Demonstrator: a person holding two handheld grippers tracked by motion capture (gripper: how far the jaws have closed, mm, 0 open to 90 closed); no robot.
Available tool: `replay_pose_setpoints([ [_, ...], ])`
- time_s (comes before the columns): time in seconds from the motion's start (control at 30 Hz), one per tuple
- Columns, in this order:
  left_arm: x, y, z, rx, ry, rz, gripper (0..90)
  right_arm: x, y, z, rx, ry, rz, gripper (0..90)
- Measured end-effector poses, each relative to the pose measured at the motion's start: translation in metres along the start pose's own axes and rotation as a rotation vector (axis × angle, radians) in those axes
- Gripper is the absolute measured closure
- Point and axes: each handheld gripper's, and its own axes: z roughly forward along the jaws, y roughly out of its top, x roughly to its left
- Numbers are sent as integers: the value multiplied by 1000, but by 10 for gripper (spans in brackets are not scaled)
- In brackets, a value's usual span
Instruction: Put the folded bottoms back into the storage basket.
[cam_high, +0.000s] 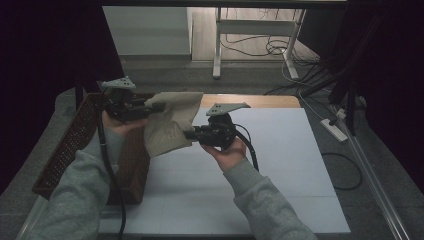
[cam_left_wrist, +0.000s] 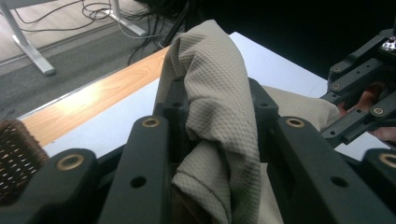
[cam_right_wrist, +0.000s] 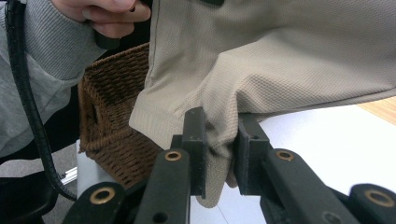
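- The beige cloth hangs in the air between both grippers, above the left edge of the white surface and just beside the wicker basket.
- The left gripper has its fingers clamped on the cloth's upper part.
- The right gripper pinches a lower fold, apparently near the hem.

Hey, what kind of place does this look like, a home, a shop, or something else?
Probably a lab or recording workspace: a white-topped table ringed by dark curtains, loose cables on the floor, and a bare desk frame behind.
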Motion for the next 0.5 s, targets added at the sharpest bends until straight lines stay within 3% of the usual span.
replay_pose_setpoints([
  [0.5,11,-4,-17,-2,34,-14,679,4,12,20,-3,24,-5,767],
])
